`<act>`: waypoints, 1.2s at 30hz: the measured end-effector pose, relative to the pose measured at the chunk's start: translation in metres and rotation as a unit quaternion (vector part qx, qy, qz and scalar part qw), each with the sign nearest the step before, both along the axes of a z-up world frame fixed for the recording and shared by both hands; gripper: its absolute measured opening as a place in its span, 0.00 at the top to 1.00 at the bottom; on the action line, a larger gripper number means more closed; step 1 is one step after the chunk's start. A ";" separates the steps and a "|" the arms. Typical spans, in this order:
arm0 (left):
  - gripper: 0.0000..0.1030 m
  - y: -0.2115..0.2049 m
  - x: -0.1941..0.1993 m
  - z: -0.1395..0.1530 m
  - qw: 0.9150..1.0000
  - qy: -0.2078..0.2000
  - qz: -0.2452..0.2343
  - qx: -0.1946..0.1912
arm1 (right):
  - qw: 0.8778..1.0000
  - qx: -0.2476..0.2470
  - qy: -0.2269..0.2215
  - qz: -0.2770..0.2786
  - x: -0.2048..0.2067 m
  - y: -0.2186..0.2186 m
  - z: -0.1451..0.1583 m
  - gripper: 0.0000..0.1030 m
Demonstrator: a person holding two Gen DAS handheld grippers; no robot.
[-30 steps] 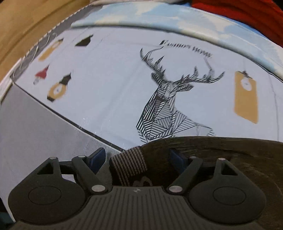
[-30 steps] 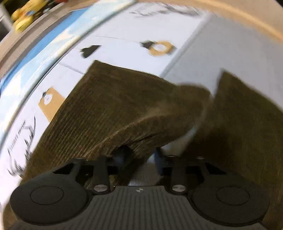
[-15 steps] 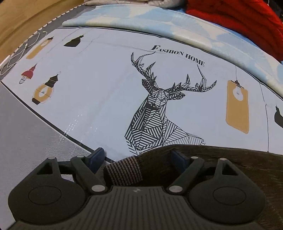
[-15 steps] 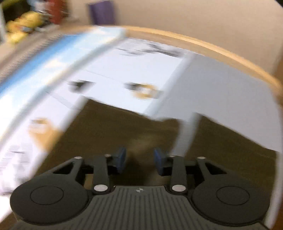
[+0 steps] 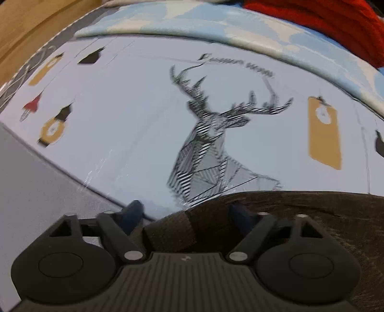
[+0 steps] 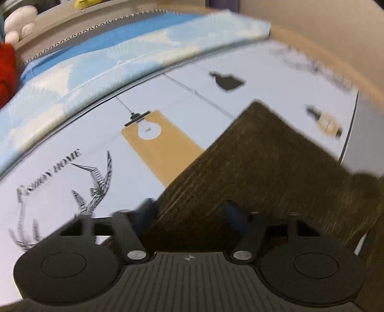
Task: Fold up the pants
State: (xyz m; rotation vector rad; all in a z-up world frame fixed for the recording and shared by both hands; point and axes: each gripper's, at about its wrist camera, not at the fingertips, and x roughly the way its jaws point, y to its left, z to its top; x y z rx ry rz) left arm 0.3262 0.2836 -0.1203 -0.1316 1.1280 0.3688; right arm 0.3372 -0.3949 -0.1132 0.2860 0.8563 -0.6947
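Dark brown corduroy pants (image 5: 300, 211) lie flat on a pale printed sheet with a deer drawing (image 5: 211, 148). In the left wrist view a ribbed striped cuff (image 5: 168, 228) of the pants lies between the fingers of my left gripper (image 5: 186, 213), whose jaws stand wide apart around it. In the right wrist view the pants (image 6: 259, 172) stretch away to the right over the sheet. My right gripper (image 6: 189, 211) is open, its jaws apart over the edge of the fabric.
A light blue patterned blanket (image 6: 100, 62) lies folded along the far edge of the sheet. A red knitted cloth (image 5: 319, 21) sits beyond it. A grey cover (image 5: 36, 187) lies to the left, and a wooden surface (image 5: 21, 26) borders the bed.
My right gripper has opened and let go of the pants, which now lie flat, and its view has swung left. My left gripper has stayed open around the cuff and shifted slightly.
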 end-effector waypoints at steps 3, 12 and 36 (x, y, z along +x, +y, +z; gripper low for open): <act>1.00 -0.002 0.002 0.011 0.997 -0.072 -0.004 -0.021 | 0.999 -0.017 -0.030 -0.016 -0.004 -0.014 0.002 0.94; 0.33 -0.016 0.011 0.021 0.993 -0.105 -0.040 -0.029 | 0.983 0.037 -0.161 -0.082 -0.024 -0.093 0.015 0.95; 0.96 -0.032 0.010 0.003 0.991 -0.043 -0.098 0.079 | 0.983 0.053 -0.089 -0.151 -0.132 -0.166 0.036 0.53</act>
